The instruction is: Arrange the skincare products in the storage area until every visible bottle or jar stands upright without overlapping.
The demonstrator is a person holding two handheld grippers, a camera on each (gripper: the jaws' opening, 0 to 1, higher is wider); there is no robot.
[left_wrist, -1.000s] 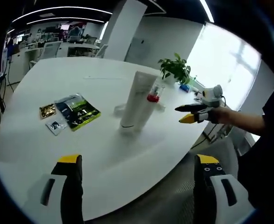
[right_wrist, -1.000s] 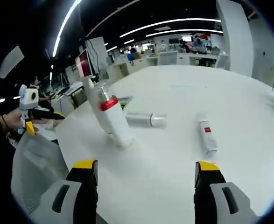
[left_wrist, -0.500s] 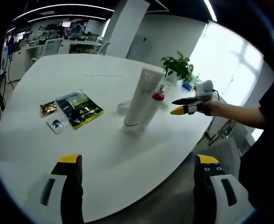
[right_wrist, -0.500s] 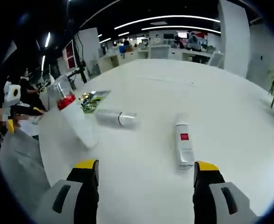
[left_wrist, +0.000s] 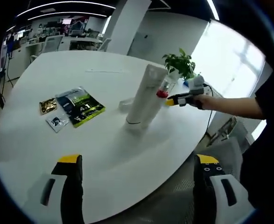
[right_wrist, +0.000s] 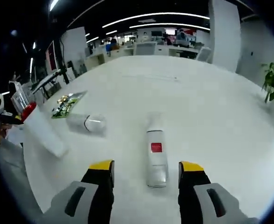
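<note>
Your right hand-held gripper point(right_wrist: 146, 170) stood open, empty — jaws flanking the lying white tube point(right_wrist: 156, 157); your left hand-held gripper point(left_wrist: 139, 163) gaped wide, empty.

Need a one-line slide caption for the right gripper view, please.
Open right tongs line up on a white bottle lying flat on the table.

Open-plan office: desk rows point(right_wrist: 141, 46), ceiling strip lights point(right_wrist: 146, 18), white meeting table point(right_wrist: 211, 116).

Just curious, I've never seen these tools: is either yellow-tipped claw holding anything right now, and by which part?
Nothing is held. The right claw is open, its tips either side of the lying white tube with the red label. The left claw is open.
</note>
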